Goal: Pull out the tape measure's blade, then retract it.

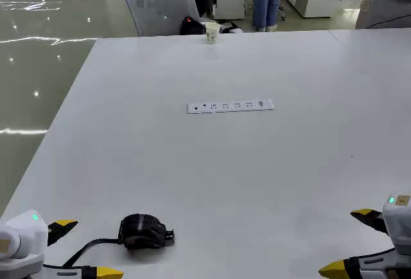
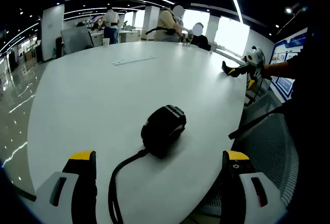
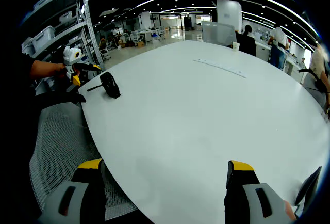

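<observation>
Left gripper view: tape measure (black).

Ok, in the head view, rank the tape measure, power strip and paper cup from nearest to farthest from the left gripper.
1. tape measure, just right of the left gripper, by the near edge of the table.
2. power strip, mid-table.
3. paper cup, at the far edge.

The left gripper and right gripper have white bodies, yellow-tipped black jaws, green lights.
</observation>
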